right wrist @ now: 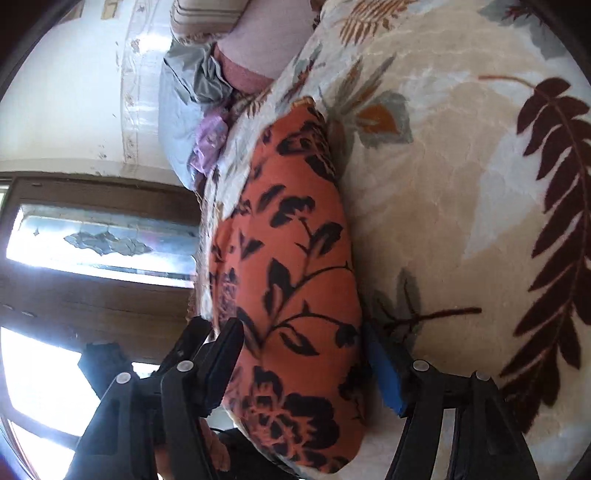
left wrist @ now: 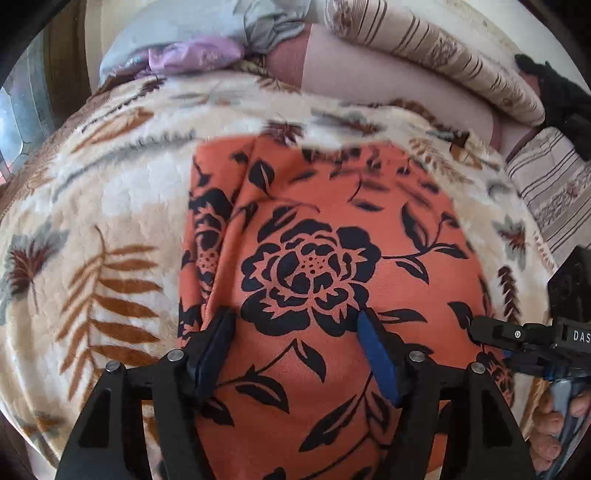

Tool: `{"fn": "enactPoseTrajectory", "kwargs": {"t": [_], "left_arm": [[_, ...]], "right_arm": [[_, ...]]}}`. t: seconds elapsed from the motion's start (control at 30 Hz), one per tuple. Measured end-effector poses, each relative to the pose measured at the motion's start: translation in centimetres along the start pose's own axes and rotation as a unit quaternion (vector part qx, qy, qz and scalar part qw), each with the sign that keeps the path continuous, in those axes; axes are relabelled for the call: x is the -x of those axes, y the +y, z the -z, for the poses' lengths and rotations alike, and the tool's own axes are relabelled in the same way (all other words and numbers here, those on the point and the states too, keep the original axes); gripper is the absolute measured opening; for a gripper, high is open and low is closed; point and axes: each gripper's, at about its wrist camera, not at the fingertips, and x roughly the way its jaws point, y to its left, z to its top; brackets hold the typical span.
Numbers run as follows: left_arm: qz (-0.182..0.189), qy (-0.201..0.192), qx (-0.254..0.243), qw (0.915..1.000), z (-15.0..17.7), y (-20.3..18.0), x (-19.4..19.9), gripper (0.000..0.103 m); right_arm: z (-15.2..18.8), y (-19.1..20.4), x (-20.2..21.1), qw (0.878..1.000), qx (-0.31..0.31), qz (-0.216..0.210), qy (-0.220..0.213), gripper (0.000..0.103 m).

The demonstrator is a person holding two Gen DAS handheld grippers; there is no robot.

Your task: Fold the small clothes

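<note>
The garment (left wrist: 325,266), soft orange cloth printed with black roses and leaves, lies folded in a long rectangle on a plush cream blanket (left wrist: 110,206) with fern patterns. The left gripper (left wrist: 295,354) hangs wide over its near end, gripping nothing. The right gripper (right wrist: 303,365) straddles the garment's edge; whether it pinches, I cannot tell. Striped bedding (left wrist: 443,48) lies at one o'clock, a window (right wrist: 92,243) at nine.

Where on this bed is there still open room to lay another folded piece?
Bare leaf-print blanket lies left of the orange floral garment, and a wide stretch on its other side. The far end is crowded: grey bedding, a purple bundle and a striped quilt.
</note>
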Motion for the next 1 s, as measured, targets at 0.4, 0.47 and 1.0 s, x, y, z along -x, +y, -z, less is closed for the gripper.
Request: {"fn": "enactPoseTrajectory", "kwargs": {"t": [0.4,0.47,1.0], "left_arm": [[-0.001,-0.031,-0.017,0.9994,0.6,-0.6,0.8,0.071],[0.001,-0.030,-0.015,0.9995,0.5,-0.4,0.8,0.071],[0.020,-0.024,0.000,0.9995,0.4,0.2,1.1,0.071]], "right_arm": [[-2.6,2.9,2.2,0.996,0.050,0.056,-0.044,0.071],[-3.9,2.9,1.2,0.998,0.032,0.027,-0.037,0.076],[-6.6,4.5,0.0,0.997,0.017,0.065,-0.048,0.070]]}}
